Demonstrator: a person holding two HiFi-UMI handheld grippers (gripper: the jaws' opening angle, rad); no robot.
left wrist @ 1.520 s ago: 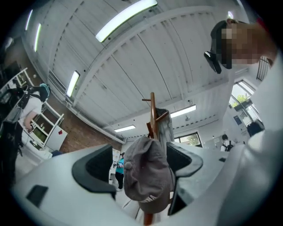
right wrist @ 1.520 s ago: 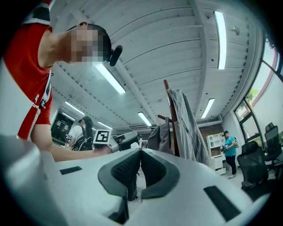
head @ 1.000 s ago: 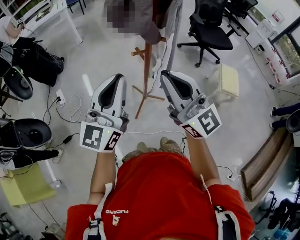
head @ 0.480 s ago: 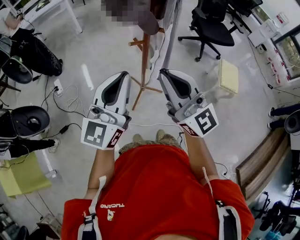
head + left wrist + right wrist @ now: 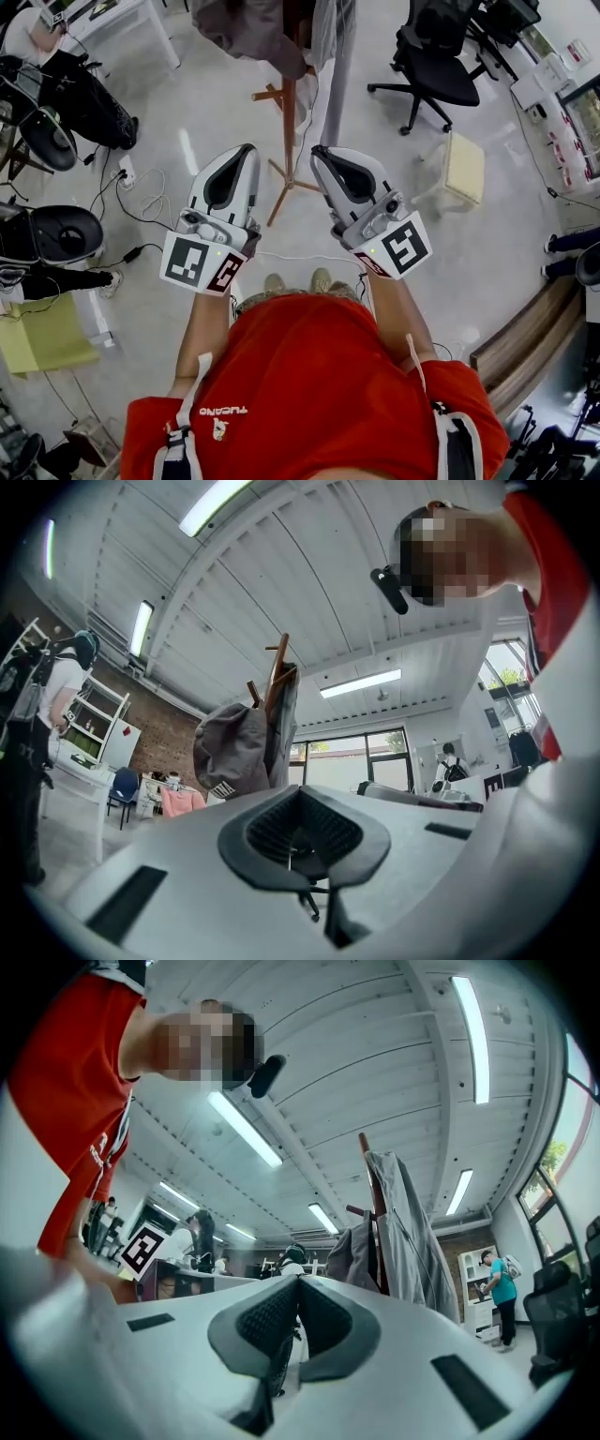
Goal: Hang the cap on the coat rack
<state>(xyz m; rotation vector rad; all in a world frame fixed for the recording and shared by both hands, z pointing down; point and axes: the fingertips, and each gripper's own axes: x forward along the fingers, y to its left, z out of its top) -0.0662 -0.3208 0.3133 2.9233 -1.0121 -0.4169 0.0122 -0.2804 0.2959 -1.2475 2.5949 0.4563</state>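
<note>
Head view is showing the person in the red shirt (image 5: 319,384) standing just short of the coat rack (image 5: 289,112) and holding both grippers out toward its wooden pole. The left gripper (image 5: 246,152) is pointing just left of the rack's splayed feet and the right gripper (image 5: 319,152) just right of them, so the foot of the rack is lying between the two tips. Neither one is touching the rack.

The cap (image 5: 248,28), grey, is hanging high on the rack, on the left side of the pole. A pale grey garment (image 5: 330,42) is hanging against the pole's right side.

Left gripper view is showing this gripper's jaws pressing together with nothing between them. The cap (image 5: 232,752) is hanging on the rack (image 5: 275,672) beyond and above their tip, apart from them.

Right gripper view is showing the other pair of jaws likewise drawn together and carrying nothing. The rack (image 5: 367,1162) is rising beyond them, with the garment (image 5: 412,1232) draping down its right side.

A black office chair (image 5: 441,66) is standing beyond the rack to the right, well apart from it.
</note>
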